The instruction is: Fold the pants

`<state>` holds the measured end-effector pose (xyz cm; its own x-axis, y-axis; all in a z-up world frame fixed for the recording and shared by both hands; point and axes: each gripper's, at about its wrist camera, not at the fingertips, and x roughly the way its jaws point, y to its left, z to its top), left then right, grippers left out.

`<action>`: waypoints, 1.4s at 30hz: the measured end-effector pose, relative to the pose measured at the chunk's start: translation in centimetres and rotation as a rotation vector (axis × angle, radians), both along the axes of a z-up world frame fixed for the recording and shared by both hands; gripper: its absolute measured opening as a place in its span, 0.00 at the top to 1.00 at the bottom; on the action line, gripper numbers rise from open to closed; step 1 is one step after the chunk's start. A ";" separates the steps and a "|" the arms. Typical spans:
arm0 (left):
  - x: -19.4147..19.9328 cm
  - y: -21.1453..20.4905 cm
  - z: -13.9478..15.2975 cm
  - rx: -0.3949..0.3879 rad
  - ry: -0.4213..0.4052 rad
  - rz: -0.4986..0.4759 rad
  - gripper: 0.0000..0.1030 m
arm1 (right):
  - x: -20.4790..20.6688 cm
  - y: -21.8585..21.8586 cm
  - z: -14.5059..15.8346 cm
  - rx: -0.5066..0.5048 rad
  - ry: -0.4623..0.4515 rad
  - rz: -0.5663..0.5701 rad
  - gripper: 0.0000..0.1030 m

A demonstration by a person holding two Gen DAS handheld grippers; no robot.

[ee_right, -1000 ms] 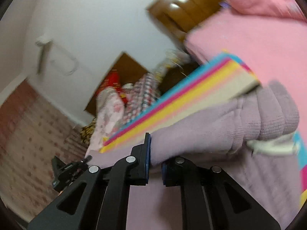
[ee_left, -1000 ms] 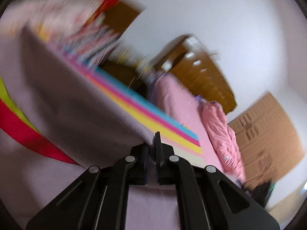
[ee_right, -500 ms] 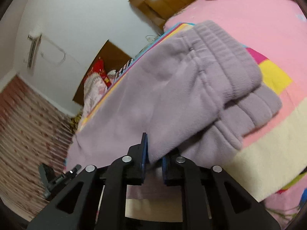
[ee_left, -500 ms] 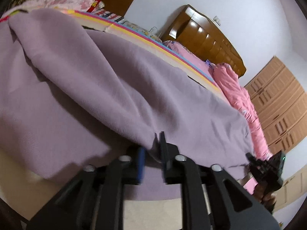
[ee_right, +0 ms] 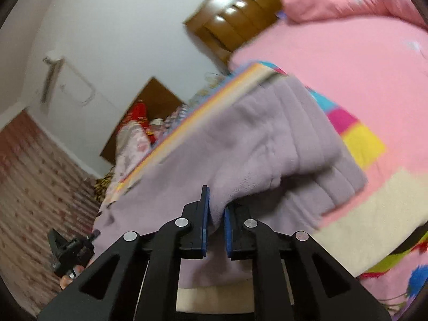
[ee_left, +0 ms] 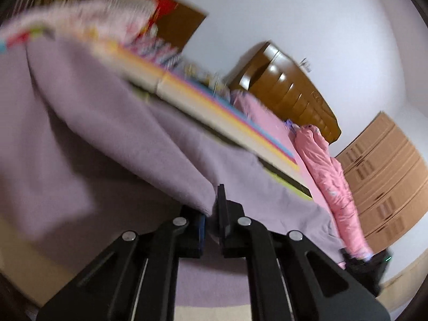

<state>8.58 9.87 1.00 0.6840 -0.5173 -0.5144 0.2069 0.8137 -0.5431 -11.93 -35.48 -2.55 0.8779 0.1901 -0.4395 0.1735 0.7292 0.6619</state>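
L wrist view: left gripper clamped on the lilac pants hem again after a brief slackening, blurred, prob mid-carry. R wrist view: right gripper pinches the waistband edge; pants now lower over the striped blanket, fold nearly laid

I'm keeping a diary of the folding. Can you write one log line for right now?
step: folding | left gripper: shut on pants | right gripper: shut on pants | place: bed
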 end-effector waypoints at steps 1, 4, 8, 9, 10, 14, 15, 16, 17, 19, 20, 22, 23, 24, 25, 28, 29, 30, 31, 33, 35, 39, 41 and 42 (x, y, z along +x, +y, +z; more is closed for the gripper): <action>-0.7 0.4 0.4 0.013 -0.006 -0.003 0.94 | -0.4 0.1 0.3 -0.014 0.005 0.009 0.89; -1.6 1.1 -1.5 0.032 0.072 -0.034 0.93 | -1.2 -0.1 -1.3 0.003 0.064 0.023 0.89; -1.3 0.8 -6.4 0.080 0.172 -0.025 0.93 | -1.1 -0.6 -5.1 0.084 0.116 0.021 0.90; -1.4 0.8 -6.4 0.084 0.151 -0.023 0.92 | -1.1 -1.0 -5.2 0.119 0.110 0.017 0.90; -1.4 0.7 -6.1 0.113 0.146 -0.027 0.92 | -1.2 -1.1 -5.0 0.129 0.107 0.019 0.86; -1.8 0.8 -5.3 0.149 0.133 -0.025 0.86 | -1.7 -1.7 -4.5 0.129 0.109 0.019 0.76; -1.7 0.8 -5.3 0.146 0.137 -0.023 0.83 | -2.1 -1.7 -4.3 0.138 0.104 0.013 0.72; -1.8 0.3 -5.3 0.149 0.144 -0.018 0.81 | -2.2 -1.9 -4.2 0.146 0.100 0.003 0.66; -1.6 0.2 -5.1 0.146 0.142 -0.017 0.78 | -2.7 -2.3 -4.1 0.141 0.099 -0.021 0.62; -1.7 0.4 -4.8 0.137 0.139 -0.009 0.72 | -3.1 -2.6 -3.8 0.137 0.091 -0.060 0.55; -1.5 0.5 -4.8 0.130 0.140 -0.002 0.70 | -3.4 -3.4 -3.8 0.145 0.079 -0.087 0.55; -1.1 0.4 -4.9 0.108 0.143 0.010 0.71 | -3.6 -4.2 -4.0 0.150 0.069 -0.121 0.56; -0.9 0.6 -5.0 0.103 0.148 0.019 0.72 | -3.5 -4.2 -4.1 0.145 0.073 -0.128 0.59; -0.9 0.8 -5.0 0.097 0.151 0.026 0.79 | -3.2 -4.3 -4.2 0.127 0.081 -0.140 0.73; -0.9 1.0 -5.2 0.083 0.153 0.031 0.82 | -3.0 -4.0 -4.1 0.116 0.084 -0.143 0.74; -1.0 1.3 -4.7 0.067 0.131 0.030 0.92 | -3.0 -3.3 -2.9 0.015 0.070 -0.159 0.79; -1.2 1.3 -4.1 0.067 0.105 0.034 0.93 | -3.1 -3.1 -2.2 -0.012 0.048 -0.156 0.83; -1.4 1.3 -3.6 0.071 0.083 0.038 0.93 | -3.1 -2.8 -1.3 -0.043 0.021 -0.151 0.84; -1.7 1.1 -3.1 0.088 0.056 0.046 0.93 | -3.2 -2.6 -0.5 -0.073 0.006 -0.152 0.88; -2.0 0.8 -2.9 0.128 0.043 0.052 0.93 | -3.4 -2.7 -0.1 -0.120 0.011 -0.169 1.00; -1.9 0.9 -3.7 0.131 0.074 0.055 0.93 | -3.4 -4.0 -1.6 -0.109 0.066 -0.202 1.00; -2.0 1.4 -5.2 0.118 0.115 0.054 0.93 | -4.1 -5.6 -4.2 -0.025 0.102 -0.208 0.99; -2.1 1.1 -4.8 0.153 0.104 0.043 0.87 | -4.3 -5.1 -3.3 -0.072 0.102 -0.204 0.91; -2.2 1.1 -4.7 0.157 0.104 0.046 0.87 | -4.3 -4.7 -2.7 -0.083 0.096 -0.202 0.91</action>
